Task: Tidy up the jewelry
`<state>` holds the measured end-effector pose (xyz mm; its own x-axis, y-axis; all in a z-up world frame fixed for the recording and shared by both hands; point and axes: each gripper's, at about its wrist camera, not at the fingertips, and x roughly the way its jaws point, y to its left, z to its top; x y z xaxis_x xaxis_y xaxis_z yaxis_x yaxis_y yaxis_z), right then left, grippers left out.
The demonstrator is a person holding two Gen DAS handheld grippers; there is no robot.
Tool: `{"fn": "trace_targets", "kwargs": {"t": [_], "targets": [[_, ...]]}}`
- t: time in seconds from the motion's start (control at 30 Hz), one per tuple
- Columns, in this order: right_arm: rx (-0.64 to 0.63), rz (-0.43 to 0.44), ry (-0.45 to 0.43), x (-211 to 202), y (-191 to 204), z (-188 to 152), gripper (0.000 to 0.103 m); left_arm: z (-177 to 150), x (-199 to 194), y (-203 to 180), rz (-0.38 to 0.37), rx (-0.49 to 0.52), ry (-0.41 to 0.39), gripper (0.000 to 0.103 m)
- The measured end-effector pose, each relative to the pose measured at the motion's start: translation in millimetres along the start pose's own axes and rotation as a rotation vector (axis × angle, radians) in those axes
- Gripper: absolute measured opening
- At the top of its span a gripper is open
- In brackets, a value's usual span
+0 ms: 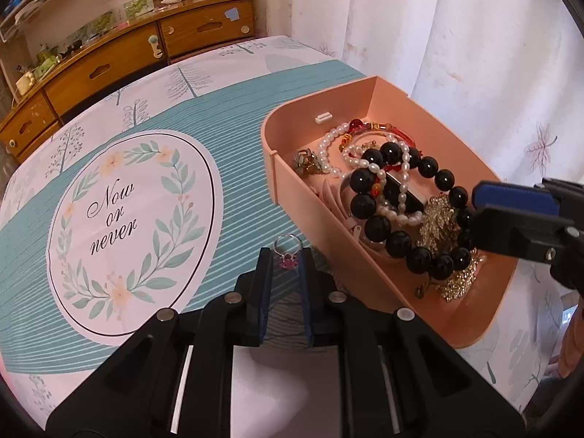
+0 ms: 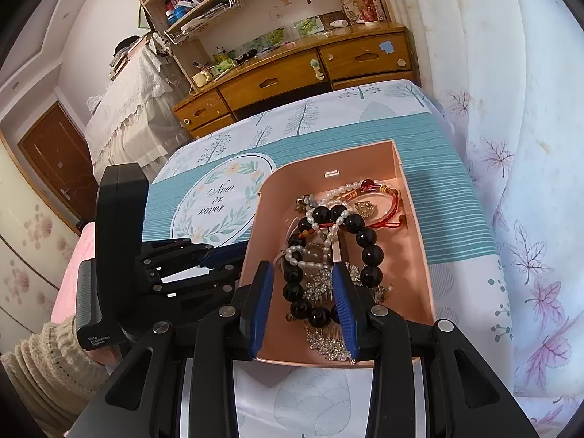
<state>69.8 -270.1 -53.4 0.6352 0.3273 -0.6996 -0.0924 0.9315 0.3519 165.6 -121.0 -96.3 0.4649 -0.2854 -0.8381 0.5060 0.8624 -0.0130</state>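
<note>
A silver ring (image 1: 288,252) with a pink stone lies on the tablecloth just left of the pink box (image 1: 310,197). My left gripper (image 1: 287,255) is shut on the ring, its fingertips on either side of the stone. The box (image 2: 416,255) holds a black bead bracelet (image 1: 383,189), pearl strands (image 1: 330,157), a red cord bracelet (image 2: 387,215) and gold and rhinestone pieces. My right gripper (image 2: 303,281) stands open over the near end of the box, with the near loop of the black bead bracelet (image 2: 314,314) showing between its fingers. The same gripper (image 1: 474,215) shows at the bracelet's right end.
The table carries a teal striped cloth with a round "Now or never" print (image 1: 135,226). A leaf-patterned curtain (image 1: 474,54) hangs to the right. A wooden drawer desk (image 2: 292,73) stands behind the table. A knit sleeve (image 2: 43,361) is at lower left.
</note>
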Motion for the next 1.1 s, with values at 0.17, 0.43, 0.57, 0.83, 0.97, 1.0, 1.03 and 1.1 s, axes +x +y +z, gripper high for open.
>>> {"fn": "trace_targets", "kwargs": {"t": [0.17,0.43,0.57,0.83,0.97,1.0,1.03,1.1], "targets": [[0.0,0.001,-0.002,-0.4,-0.2,-0.9,0.034,-1.2,-2.1,3.9,0.006,-0.026,-0.005,0.008],[-0.012,-0.002,-0.04,-9.2,3.1,-6.3,0.034,-0.7,-33.8,20.7,0.035,-0.146,-0.053,0.008],[-0.029,-0.007,-0.075,-18.6,4.7,-10.2,0.034,2.2,-65.1,21.3,0.013,-0.192,-0.104,0.008],[-0.022,-0.043,-0.135,-46.5,-2.4,-17.9,0.034,9.8,-103.8,-13.1,-0.011,-0.183,-0.165,0.008],[0.006,-0.066,-0.166,-64.7,-11.9,-18.8,0.034,15.8,-101.2,-36.7,-0.001,-0.162,-0.16,0.008],[0.01,-0.071,-0.17,-68.5,-14.3,-18.9,0.034,15.9,-99.2,-40.3,-0.004,-0.158,-0.159,0.008],[0.015,-0.077,-0.177,-72.7,-16.5,-19.9,0.034,16.1,-97.4,-44.7,-0.009,-0.154,-0.155,0.008],[0.023,-0.079,-0.182,-78.4,-20.5,-21.2,0.034,15.4,-92.6,-52.9,-0.01,-0.142,-0.142,0.008]]}}
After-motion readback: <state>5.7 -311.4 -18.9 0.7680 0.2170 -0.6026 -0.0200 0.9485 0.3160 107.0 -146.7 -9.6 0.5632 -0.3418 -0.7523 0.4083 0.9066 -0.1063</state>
